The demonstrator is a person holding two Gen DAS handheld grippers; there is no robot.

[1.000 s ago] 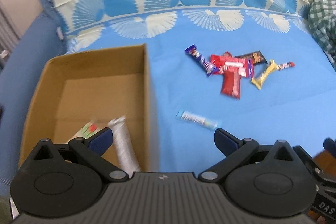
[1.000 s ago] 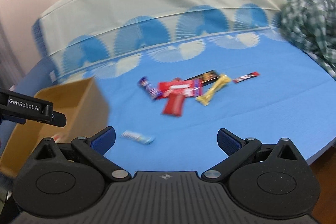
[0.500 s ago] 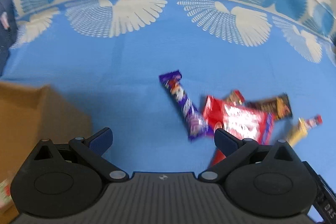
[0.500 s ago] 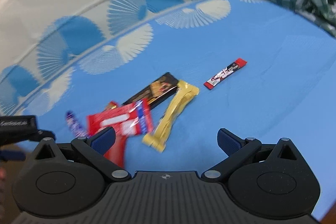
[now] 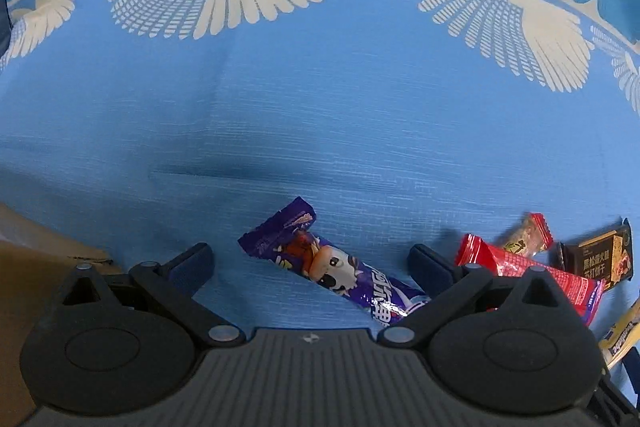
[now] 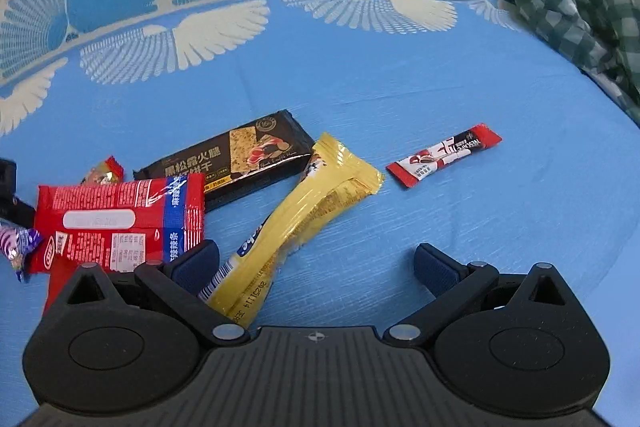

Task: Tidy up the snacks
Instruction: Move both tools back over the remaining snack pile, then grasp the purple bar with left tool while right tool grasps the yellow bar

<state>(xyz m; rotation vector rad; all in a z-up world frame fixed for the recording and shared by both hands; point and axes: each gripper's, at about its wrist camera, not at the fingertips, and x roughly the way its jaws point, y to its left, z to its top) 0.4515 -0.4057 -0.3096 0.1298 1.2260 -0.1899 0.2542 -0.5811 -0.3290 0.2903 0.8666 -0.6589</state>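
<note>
On the blue sheet (image 5: 320, 131) | left gripper (image 5: 310, 261) spread wide over purple bar (image 5: 332, 271) | right gripper (image 6: 316, 263) spread wide, empty, beside yellow bar (image 6: 304, 215).

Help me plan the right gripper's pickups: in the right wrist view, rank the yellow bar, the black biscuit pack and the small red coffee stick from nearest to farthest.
1. Yellow bar: nearest, its end beside the right gripper's left finger.
2. Black biscuit pack: farther back, left of centre.
3. Small red coffee stick: back right, alone; nearly level with the pack, so that order is uncertain.
</note>
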